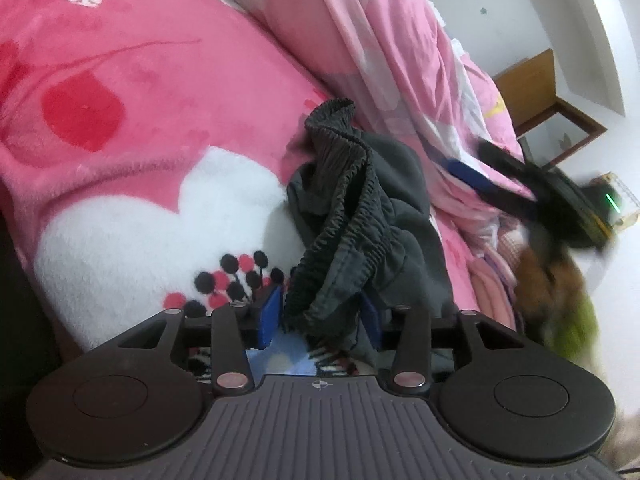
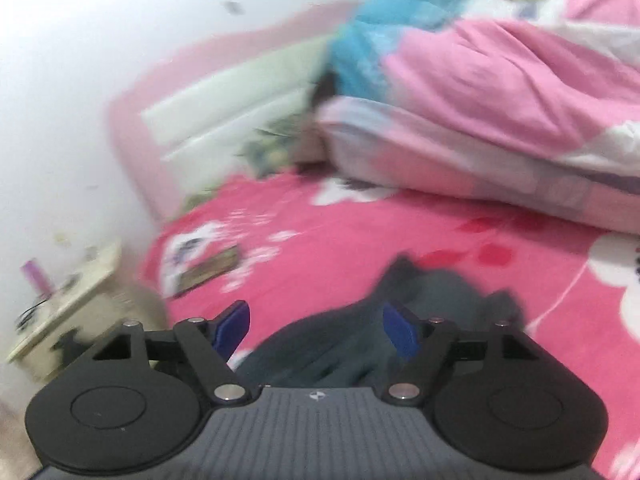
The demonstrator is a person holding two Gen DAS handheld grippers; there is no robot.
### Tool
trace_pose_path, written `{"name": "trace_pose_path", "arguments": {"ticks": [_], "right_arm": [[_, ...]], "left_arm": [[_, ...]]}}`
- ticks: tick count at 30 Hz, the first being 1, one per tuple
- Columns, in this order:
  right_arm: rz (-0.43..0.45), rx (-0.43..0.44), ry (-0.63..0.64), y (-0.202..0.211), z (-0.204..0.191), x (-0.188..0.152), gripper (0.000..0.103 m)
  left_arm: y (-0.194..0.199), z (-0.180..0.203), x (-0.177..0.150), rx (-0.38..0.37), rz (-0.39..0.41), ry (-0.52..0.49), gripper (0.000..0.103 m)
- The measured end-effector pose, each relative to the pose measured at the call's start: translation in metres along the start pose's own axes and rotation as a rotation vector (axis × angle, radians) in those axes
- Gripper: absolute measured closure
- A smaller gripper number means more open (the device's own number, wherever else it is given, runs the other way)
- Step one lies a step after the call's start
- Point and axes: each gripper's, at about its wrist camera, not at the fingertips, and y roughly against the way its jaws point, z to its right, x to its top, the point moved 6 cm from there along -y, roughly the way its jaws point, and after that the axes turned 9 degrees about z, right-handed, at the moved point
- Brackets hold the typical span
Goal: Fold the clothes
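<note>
bunched on the pink floral blanket (image 1: 132, 92) beside the heaped duvet (image 1: 384, 40): dark elastic-waist shorts (image 1: 352, 216). waistband between left gripper (image 1: 320, 314) pads, apparently loose, not pinched; could slip free. right gripper (image 2: 316, 326) spread wide, empty, blurred; risks mis-grabbing.

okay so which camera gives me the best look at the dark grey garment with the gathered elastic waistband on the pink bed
The left wrist view. There the dark grey garment with the gathered elastic waistband is sharp, its ruffled band running up from between the left gripper pads. The right wrist view shows it only as a blurred dark heap on the pink fleece blanket.
</note>
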Motion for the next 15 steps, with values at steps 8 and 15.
{"name": "trace_pose_path", "arguments": {"ticks": [8,15], "right_arm": [[-0.259,-0.024,-0.008,-0.118,0.076,0.008,0.026],[-0.386,0.014,0.112,-0.163,0.063,-0.02,0.037]], "left_arm": [[-0.003,0.001,0.001,-0.008,-0.02,-0.039,0.062],[-0.006,-0.001,0.001,-0.02,-0.025,-0.054,0.063]]}}
